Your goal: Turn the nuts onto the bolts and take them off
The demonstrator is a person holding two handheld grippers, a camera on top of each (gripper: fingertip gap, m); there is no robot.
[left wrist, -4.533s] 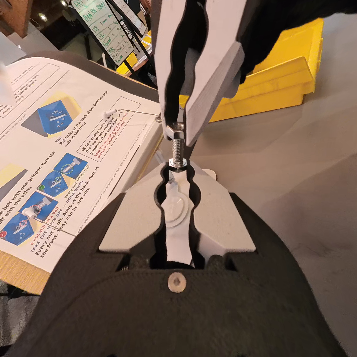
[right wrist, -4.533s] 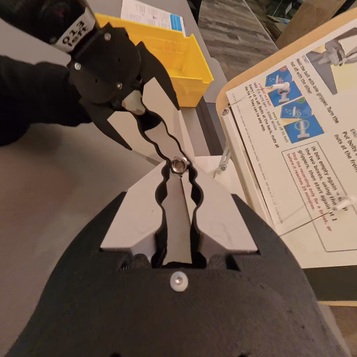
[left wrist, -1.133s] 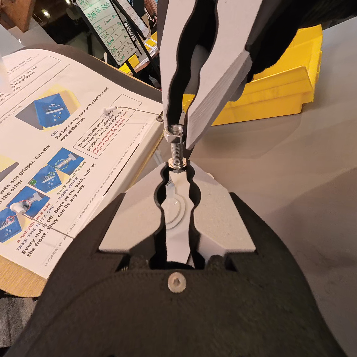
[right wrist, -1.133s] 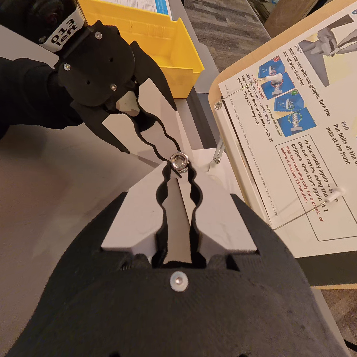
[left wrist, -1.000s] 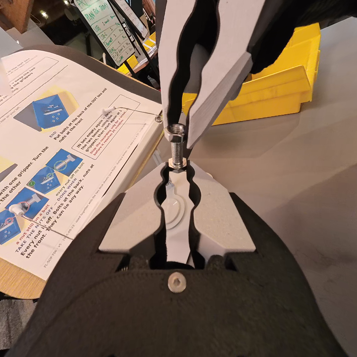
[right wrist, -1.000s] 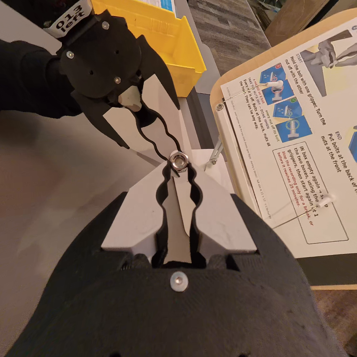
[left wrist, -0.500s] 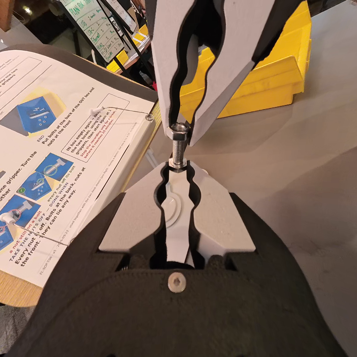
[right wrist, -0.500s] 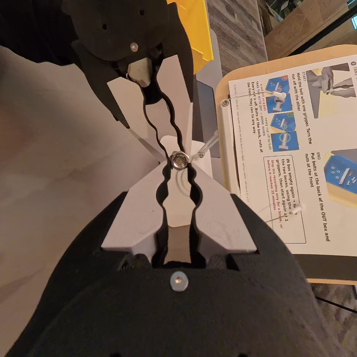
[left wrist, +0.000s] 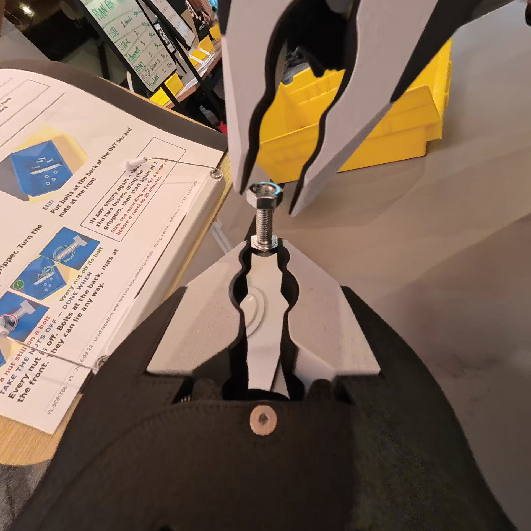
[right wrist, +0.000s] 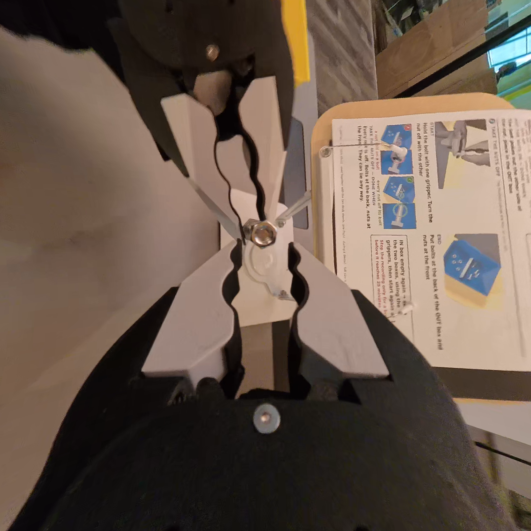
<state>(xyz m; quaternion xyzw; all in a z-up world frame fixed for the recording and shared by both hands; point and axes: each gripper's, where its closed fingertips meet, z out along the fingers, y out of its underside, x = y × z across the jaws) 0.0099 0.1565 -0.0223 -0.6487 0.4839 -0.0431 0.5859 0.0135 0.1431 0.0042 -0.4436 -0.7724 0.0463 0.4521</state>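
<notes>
1. Left wrist view: our left gripper (left wrist: 263,247) is clenched on the bolt (left wrist: 264,227) at its lower end, where a hex piece, head or a 2nd nut, we cannot tell, sits between the tips. The nut (left wrist: 263,195) sits at the shank's far end, 12 o'clock from our tips. The right gripper (left wrist: 267,198) hangs over it, jaws spread, released. Yellow bin (left wrist: 373,143) at 1 o'clock, instruction sheet (left wrist: 86,230) at 9 o'clock.
2. Right wrist view: the right gripper (right wrist: 263,244) is released, nut (right wrist: 260,232) just past its tips at 12 o'clock, bolt end-on.
3. Handling, our judgement: small, light, stiff steel, smooth and slippery. Pinch the nut on 2 opposite flats, never the threads; keep the bolt's lower end clamped.
</notes>
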